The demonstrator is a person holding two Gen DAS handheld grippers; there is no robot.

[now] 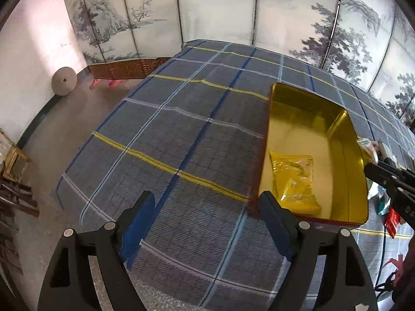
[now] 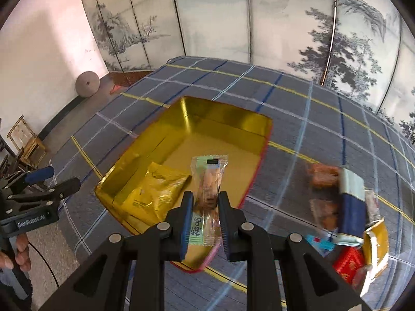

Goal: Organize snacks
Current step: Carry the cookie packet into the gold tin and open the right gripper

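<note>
Right gripper is pinching a clear-wrapped snack bar upright between its pads, hanging over the near edge of the gold tin. A yellow packet already lies inside at about 9 o'clock from it. Left gripper has its jaws spread with nothing between them, over the plaid cloth. The snack pile sits at 3 o'clock.

Painted folding screen behind; pale wall left; speckled floor.
</note>
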